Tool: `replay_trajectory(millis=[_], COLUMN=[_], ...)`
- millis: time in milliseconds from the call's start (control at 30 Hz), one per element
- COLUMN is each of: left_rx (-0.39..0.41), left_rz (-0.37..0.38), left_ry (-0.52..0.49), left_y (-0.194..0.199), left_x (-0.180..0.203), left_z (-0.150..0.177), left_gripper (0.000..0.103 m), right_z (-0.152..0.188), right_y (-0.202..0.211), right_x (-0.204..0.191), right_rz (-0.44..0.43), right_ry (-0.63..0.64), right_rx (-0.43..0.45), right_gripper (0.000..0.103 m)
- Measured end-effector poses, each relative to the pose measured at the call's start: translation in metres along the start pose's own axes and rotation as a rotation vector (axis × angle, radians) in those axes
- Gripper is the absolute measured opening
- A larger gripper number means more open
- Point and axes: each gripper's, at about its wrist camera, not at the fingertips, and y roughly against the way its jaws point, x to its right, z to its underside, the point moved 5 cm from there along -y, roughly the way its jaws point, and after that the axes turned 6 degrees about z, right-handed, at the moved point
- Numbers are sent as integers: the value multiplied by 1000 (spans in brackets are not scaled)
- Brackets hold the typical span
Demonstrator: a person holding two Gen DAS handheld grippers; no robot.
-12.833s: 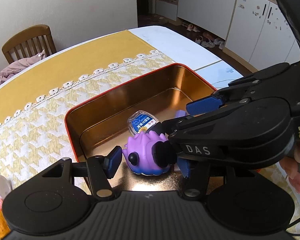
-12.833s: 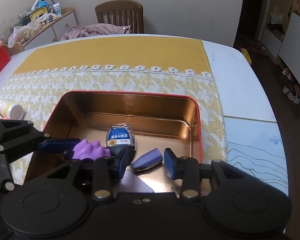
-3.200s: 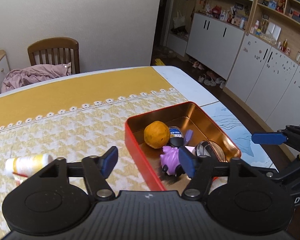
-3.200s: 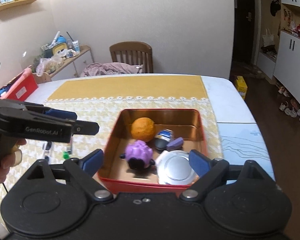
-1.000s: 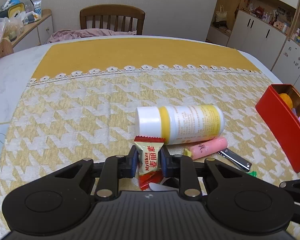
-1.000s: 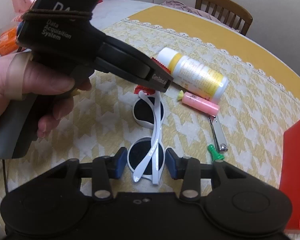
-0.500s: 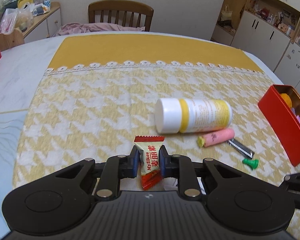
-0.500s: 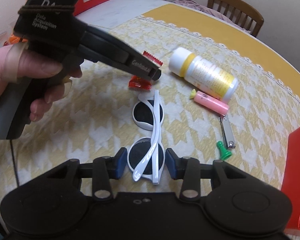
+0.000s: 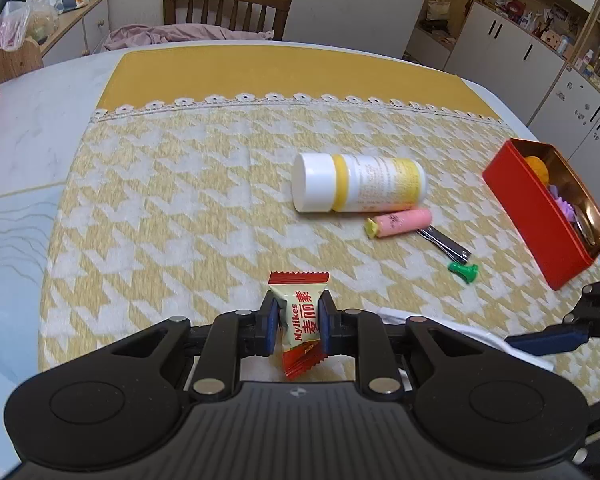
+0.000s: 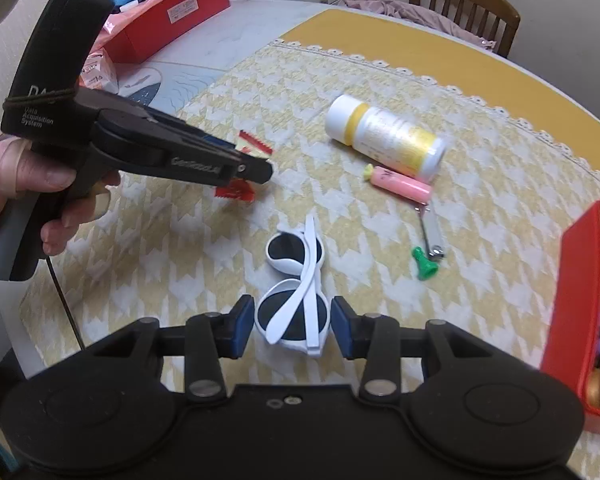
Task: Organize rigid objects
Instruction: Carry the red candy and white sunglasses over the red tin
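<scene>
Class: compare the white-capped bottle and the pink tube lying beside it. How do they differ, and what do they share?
The bottle is thick, white and yellow, with a broad white cap; the pink tube is slim, pink, with a small yellow end. Both lie on their sides on the tablecloth, close together.

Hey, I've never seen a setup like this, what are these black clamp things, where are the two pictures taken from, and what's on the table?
There is no robot here. A person holds a hand-squeezed clamp in each hand, and each carries a wide-angle camera looking along its two fingers.

The left camera shows the left gripper shut on a red candy packet. The right camera shows the right gripper closed around white sunglasses, with the person's hand holding the other clamp beside it.

On the yellow tablecloth lie a white and yellow bottle, a pink tube, nail clippers and a green pin. The red tin on the right holds things already sorted.
</scene>
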Motion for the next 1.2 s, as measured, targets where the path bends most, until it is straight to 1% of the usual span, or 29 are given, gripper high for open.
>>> replay_trajectory(millis=[200,333,567,767,933,1033,1200], left_rx=[-5,-3,10,24,29,14,12], left_rz=[5,12,43,69,93,123,147], left_ry=[0,-10,-52,-83,-123,-145,-215], left_y=[8,9,7,2,-1,-6,-13], left_x=[12,30,76,115,147,167,201], left_z=[0,-5,-17,-31,-47,-57,-77], left_gripper=[20,20,20,20,20,20,20], right_z=[11,17,31,41,39,36,31], right_y=[25,41,66,77,91,101,113], right_x=[19,38,75,98,115,127,150], right_rz=[12,30,44,11,-8,-14,0], right_ry=[-5,-9,-23,-15,8,31,61], right_rx=[17,29,41,23,27,35,49], right_gripper=[41,41,41,41,40,40,40])
